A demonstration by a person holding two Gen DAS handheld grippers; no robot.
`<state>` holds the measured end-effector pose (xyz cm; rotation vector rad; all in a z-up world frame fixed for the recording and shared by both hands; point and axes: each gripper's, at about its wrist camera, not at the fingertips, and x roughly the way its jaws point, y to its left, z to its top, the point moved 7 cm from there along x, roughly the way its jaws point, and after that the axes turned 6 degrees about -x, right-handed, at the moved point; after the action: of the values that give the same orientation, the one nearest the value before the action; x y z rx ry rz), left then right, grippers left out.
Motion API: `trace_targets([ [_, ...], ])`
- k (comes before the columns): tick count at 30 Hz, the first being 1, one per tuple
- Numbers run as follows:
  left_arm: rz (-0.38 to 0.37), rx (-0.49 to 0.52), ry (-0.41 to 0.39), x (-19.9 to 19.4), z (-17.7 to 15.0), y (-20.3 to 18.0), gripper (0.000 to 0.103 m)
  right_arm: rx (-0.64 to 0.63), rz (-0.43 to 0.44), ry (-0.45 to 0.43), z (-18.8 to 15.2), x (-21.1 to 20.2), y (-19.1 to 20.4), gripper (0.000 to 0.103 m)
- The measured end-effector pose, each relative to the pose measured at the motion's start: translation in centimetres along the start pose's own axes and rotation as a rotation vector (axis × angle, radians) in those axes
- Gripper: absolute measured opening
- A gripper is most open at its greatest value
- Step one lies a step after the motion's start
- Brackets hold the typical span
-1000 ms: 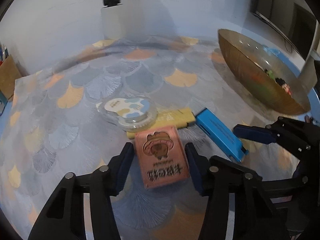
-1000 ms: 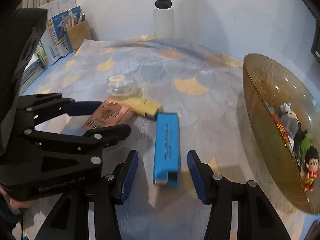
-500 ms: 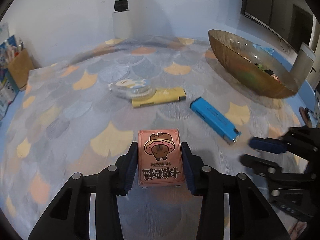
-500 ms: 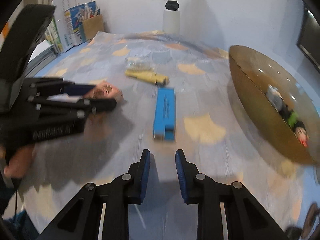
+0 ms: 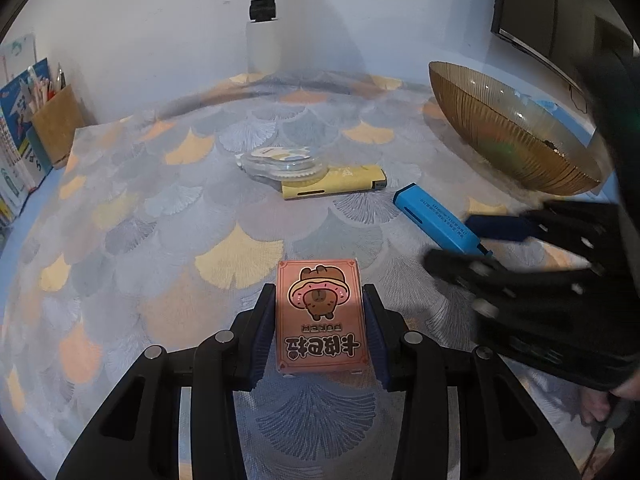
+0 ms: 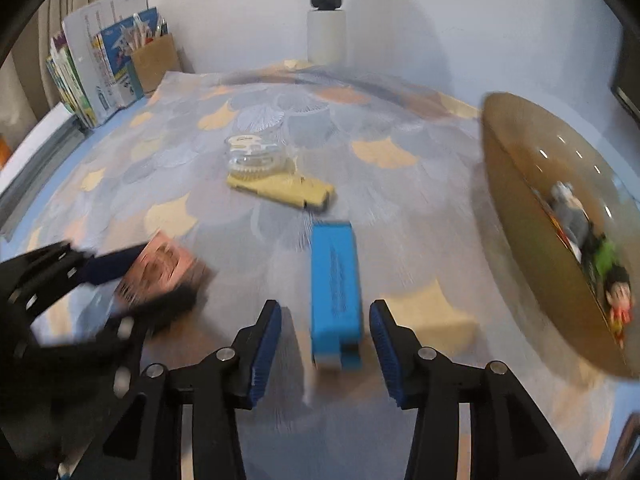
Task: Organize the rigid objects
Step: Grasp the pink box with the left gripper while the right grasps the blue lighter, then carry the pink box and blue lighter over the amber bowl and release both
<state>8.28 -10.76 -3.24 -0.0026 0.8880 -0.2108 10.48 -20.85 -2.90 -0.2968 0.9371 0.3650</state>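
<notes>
My left gripper point(image 5: 319, 334) is shut on a pink card box point(image 5: 320, 314) with a cartoon bear, held above the patterned tablecloth; the box shows blurred in the right wrist view point(image 6: 164, 268). My right gripper point(image 6: 325, 346) is open, its blue pads on either side of the near end of a blue rectangular box point(image 6: 335, 290) lying on the cloth. The blue box point(image 5: 436, 220) and the right gripper point(image 5: 476, 240) also show at the right of the left wrist view. A yellow box point(image 5: 334, 186) and a clear tape dispenser point(image 5: 282, 162) lie beyond.
A large amber bowl point(image 6: 516, 200) holding small toy figures point(image 6: 616, 292) stands at the right. A cardboard pen holder point(image 6: 154, 62) and books point(image 6: 80, 84) stand at the far left. A white post point(image 5: 262, 20) stands at the back wall.
My left gripper closed on the pink card box and lifted it back off the cloth. My right gripper pulled back shut, then opened and came forward around the blue box.
</notes>
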Motion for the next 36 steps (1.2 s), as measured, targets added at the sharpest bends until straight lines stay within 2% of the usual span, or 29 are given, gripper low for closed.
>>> trace_targets([
  [1,0.004,0.005,-0.003,0.0,0.0,-0.1,0.038,-0.018,-0.009,-0.003,0.4,0.2,0.3,0.029],
  [2,0.010,0.011,-0.007,0.0,0.0,-0.1,0.038,-0.035,-0.007,-0.004,0.6,0.2,0.6,0.023],
  [6,0.012,0.018,-0.012,-0.2,0.0,-0.2,0.038,-0.094,-0.008,-0.005,-0.1,-0.9,1.7,0.023],
  [13,0.015,0.025,-0.016,-0.2,-0.1,-0.2,0.038,-0.087,-0.010,0.021,-6.4,-4.8,0.7,0.023],
  [16,0.019,0.029,-0.017,-0.2,-0.1,-0.2,0.038,-0.070,-0.013,0.023,-7.8,-5.5,-0.1,0.023],
  [22,0.020,0.030,-0.018,-0.1,-0.1,-0.2,0.038,-0.017,-0.005,0.015,-7.0,-4.7,-0.8,0.030],
  [24,0.022,0.032,-0.020,-0.1,-0.1,-0.3,0.038,-0.029,-0.021,0.007,-6.6,-4.4,-0.5,0.028],
  [25,0.024,0.034,-0.021,-0.1,-0.1,-0.3,0.038,-0.036,-0.019,0.004,-6.5,-4.5,-0.1,0.024],
  [31,0.045,0.055,-0.030,-0.3,-0.2,-0.6,0.038,-0.105,0.049,-0.005,-8.0,-6.0,2.6,0.024],
  [36,0.036,0.051,-0.071,-1.9,1.1,-2.0,0.038,-0.066,-0.024,-0.059,-7.6,-9.6,-1.2,0.024],
])
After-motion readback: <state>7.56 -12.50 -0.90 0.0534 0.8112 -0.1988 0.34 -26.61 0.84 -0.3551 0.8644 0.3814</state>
